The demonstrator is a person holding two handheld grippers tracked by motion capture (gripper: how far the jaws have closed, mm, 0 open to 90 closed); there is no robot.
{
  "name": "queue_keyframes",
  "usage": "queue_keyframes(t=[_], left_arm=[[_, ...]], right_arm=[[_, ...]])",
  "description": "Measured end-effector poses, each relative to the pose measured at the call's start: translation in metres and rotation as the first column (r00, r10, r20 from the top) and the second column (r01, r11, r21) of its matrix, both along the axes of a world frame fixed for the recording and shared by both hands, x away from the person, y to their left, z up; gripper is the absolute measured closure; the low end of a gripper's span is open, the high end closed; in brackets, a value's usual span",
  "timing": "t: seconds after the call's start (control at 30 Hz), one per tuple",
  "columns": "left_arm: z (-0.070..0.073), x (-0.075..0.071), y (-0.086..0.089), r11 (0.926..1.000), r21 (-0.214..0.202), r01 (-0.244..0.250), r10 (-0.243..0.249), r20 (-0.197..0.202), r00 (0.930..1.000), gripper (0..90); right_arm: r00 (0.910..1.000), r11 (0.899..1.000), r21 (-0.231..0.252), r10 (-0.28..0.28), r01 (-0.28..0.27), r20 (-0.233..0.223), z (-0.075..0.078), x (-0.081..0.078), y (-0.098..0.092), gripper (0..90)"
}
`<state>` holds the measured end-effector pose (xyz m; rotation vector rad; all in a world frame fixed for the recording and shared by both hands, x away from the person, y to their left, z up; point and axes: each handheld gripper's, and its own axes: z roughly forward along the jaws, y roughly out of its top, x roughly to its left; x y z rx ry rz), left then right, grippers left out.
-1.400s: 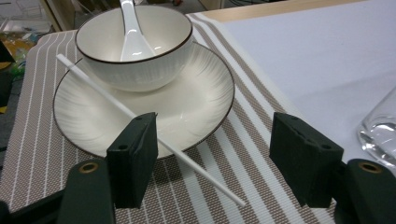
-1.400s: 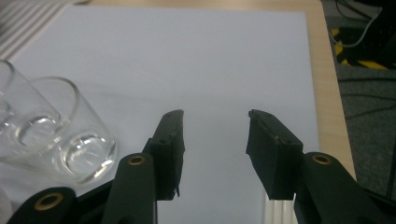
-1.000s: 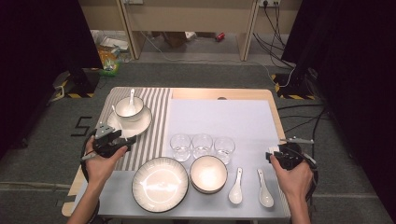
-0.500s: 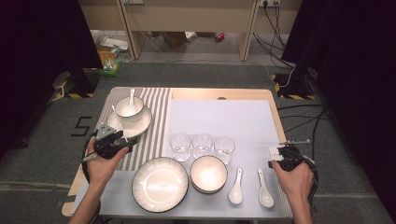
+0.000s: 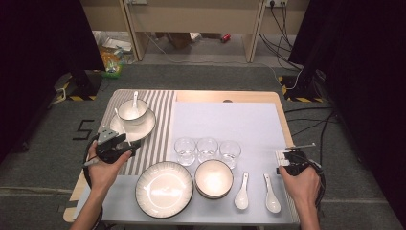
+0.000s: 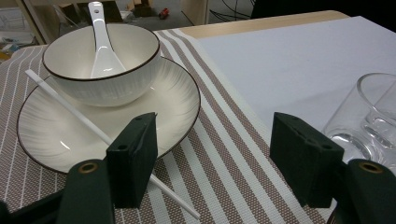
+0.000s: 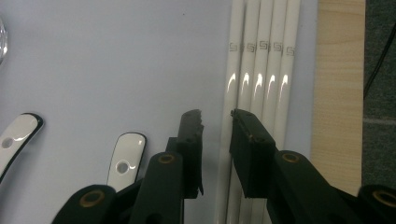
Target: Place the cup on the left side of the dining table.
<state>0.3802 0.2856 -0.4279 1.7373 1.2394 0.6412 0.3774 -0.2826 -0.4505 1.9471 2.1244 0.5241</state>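
My right gripper [image 7: 217,114] hangs over several white chopsticks [image 7: 261,70] lying side by side at the right edge of the pale mat [image 7: 116,56]. Its jaws have just been closing, and the leftmost chopstick runs between them with a gap on each side. From above, that gripper [image 5: 287,158] sits at the table's right edge. My left gripper [image 6: 217,154] stands open and empty over the striped placemat [image 6: 219,154], in front of a plate [image 6: 177,102] bearing a bowl [image 6: 102,70] with a white spoon [image 6: 100,42]. A single chopstick [image 6: 70,107] rests across the plate's rim.
A row of three glasses [image 5: 207,148] stands mid-table, one of them [image 6: 369,116] close to my left gripper. A large plate [image 5: 164,188], stacked bowls [image 5: 213,178] and two spoons [image 5: 241,191] [image 5: 271,194] lie along the near edge. Bare wood [image 7: 338,93] borders the chopsticks.
My right gripper has edged slightly leftward at the table's right edge. The left hand and the tableware stay as they were.
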Motion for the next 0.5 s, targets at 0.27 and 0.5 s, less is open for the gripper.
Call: queue_keyframes(t=[0.27,0.5], left_arm=[[0.0006,-0.0005,-0.0013,1.0,-0.006,0.001,-0.001,0.002,1.0,31.7],[0.0006,-0.0007,-0.0017,1.0,-0.007,0.003,-0.003,0.003,1.0,31.8]], right_arm=[[0.9995,1.0,-0.012,0.018,-0.018,-0.025,-0.0046,0.0029,0.0066,74.1],[0.9993,0.999,-0.023,0.024,-0.025,-0.028,-0.0037,0.0032,0.0077,75.1]])
